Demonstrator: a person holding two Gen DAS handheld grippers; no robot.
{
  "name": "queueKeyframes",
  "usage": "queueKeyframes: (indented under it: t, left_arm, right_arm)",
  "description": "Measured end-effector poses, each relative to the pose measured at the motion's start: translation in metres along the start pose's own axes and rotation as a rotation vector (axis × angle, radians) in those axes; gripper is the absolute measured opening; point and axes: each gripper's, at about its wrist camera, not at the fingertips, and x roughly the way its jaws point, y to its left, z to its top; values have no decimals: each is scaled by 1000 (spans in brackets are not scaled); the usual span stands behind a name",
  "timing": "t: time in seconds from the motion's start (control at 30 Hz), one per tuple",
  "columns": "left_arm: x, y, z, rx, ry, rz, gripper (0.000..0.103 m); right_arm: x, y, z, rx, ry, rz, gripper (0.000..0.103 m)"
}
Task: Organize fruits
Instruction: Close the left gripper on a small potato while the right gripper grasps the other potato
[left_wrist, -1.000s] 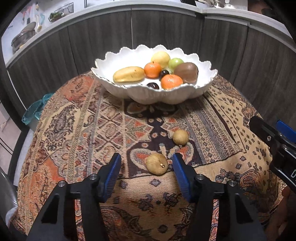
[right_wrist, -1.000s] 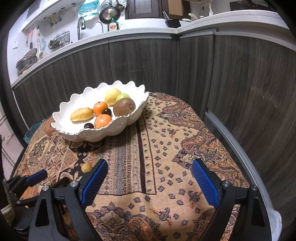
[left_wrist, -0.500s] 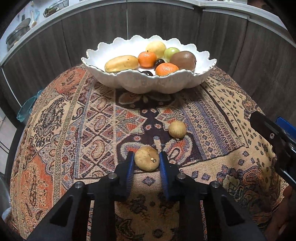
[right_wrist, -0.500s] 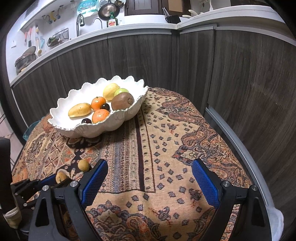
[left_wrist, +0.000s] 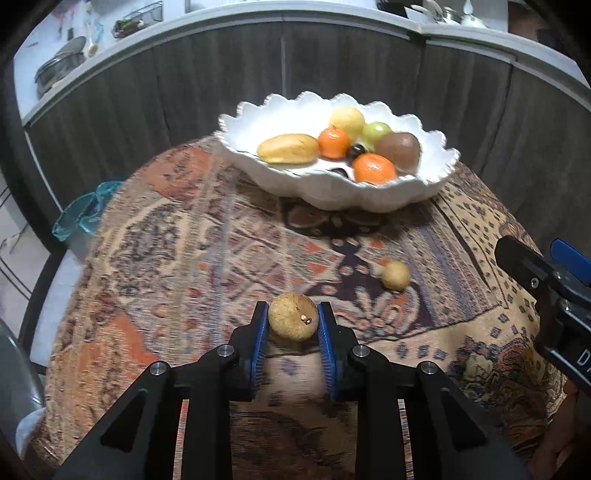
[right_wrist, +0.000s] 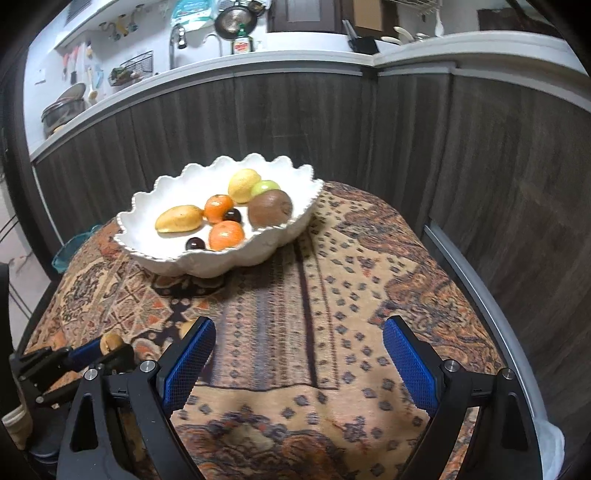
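Note:
My left gripper (left_wrist: 292, 317) is shut on a small tan round fruit (left_wrist: 292, 320), both blue pads pressing its sides, just above the patterned cloth. A second small tan fruit (left_wrist: 396, 275) lies on the cloth to the right of it. Farther back stands a white scalloped bowl (left_wrist: 332, 192) holding a mango, two oranges, a kiwi, a lemon, a green fruit and dark plums. My right gripper (right_wrist: 299, 343) is open over bare cloth, nothing between its pads. In the right wrist view the bowl (right_wrist: 207, 264) is ahead to the left and the left gripper (right_wrist: 92, 349) with its fruit sits low left.
The table is covered by a patterned cloth (right_wrist: 332, 288) and stands against dark wood-panel cabinet fronts (right_wrist: 480, 166) behind and to the right. A turquoise object (left_wrist: 83, 212) sits off the table's left edge. The right gripper's finger (left_wrist: 543, 280) juts in at the left wrist view's right edge.
My left gripper's jaws closed on the small tan fruit, and it then shifted so the bowl now sits more to the right in its view. The right gripper stayed open and still.

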Motion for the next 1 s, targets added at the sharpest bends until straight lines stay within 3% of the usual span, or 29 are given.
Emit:
queueKeyframes:
  t: [0.47,1.0]
  left_arm:
    - [-14,64,-1,-86,-59,118,26]
    - [-9,78,-4,-115,-51,104,26]
  right_arm:
    - [33,63,3,-92,62,44,90]
    - [71,81,-11,-109,196,72,42]
